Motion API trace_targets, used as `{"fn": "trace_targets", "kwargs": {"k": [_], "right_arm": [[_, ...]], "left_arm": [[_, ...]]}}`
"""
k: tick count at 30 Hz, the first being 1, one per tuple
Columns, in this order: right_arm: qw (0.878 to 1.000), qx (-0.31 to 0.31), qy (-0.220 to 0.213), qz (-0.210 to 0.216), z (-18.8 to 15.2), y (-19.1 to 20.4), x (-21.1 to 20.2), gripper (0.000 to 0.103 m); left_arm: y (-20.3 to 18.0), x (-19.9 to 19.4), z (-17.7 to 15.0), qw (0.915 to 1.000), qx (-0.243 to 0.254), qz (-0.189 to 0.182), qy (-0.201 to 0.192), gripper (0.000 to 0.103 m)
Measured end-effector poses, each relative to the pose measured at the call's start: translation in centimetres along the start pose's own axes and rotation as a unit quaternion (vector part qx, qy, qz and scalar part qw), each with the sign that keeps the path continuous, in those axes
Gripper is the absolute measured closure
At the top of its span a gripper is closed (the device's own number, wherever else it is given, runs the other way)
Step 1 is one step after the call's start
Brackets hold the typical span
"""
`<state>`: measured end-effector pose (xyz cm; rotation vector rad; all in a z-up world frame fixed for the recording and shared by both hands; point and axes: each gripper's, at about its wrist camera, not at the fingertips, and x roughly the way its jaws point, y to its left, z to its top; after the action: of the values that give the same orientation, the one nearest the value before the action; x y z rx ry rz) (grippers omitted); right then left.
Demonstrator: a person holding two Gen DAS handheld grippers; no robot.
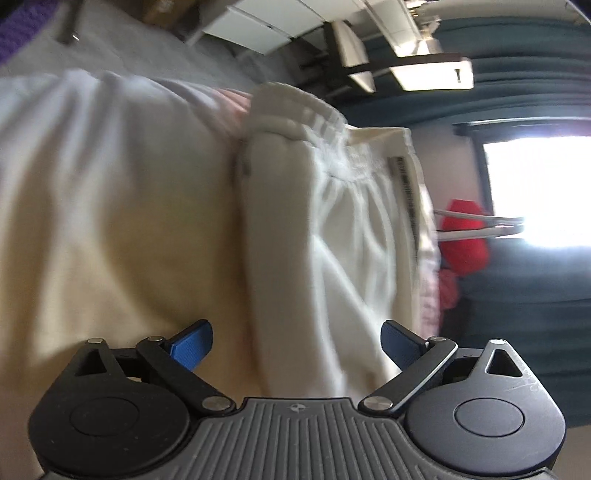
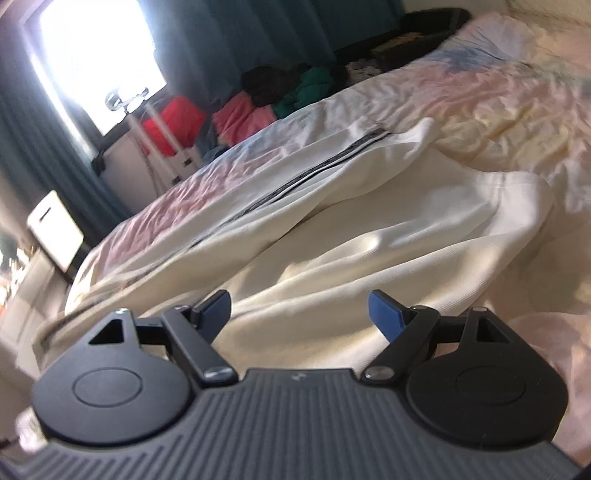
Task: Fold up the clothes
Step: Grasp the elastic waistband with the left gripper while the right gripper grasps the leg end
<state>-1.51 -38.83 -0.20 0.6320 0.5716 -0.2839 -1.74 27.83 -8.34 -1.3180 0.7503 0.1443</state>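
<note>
A pair of cream trousers [image 2: 332, 229] with a dark side stripe [image 2: 295, 181] lies on the bed, one leg folded over the other. In the left wrist view the trousers [image 1: 288, 229] fill the frame, with the elastic waistband [image 1: 295, 114] at the top. My left gripper [image 1: 297, 341] is open, its blue fingertips [image 1: 194, 345] wide apart just above the cloth, holding nothing. My right gripper [image 2: 299, 314] is open too, its blue fingertips [image 2: 386, 314] spread over the folded leg, holding nothing.
The bed has a pale patterned sheet [image 2: 498, 96]. A heap of red, pink, green and black clothes [image 2: 266, 99] lies at its far side. A bright window [image 2: 99, 55] with dark teal curtains [image 1: 524, 302], a white drying rack [image 2: 162, 147] and white furniture [image 1: 266, 29] stand beyond.
</note>
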Motion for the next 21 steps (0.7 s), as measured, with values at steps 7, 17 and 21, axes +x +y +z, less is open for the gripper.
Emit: {"fn": "trace_targets", "kwargs": {"k": [7,17,21], "right_arm": [[0.979,0.186,-0.050,-0.068,3.1,-8.2,-0.6,0.020],[0.933,0.341,-0.026,-0.114,2.8,-16.6,3.1,0.036],[0.938,0.332,-0.011,-0.101,2.9,-16.3,5.1,0.040]], "left_arm": [[-0.8,2.1,1.5,0.9997,0.011,0.000,-0.021,0.019],[-0.7,2.7,2.2,0.9994,0.030,0.014,-0.012,0.023],[-0.3,2.6,2.2,0.9998,0.019,0.006,-0.009,0.023]]}}
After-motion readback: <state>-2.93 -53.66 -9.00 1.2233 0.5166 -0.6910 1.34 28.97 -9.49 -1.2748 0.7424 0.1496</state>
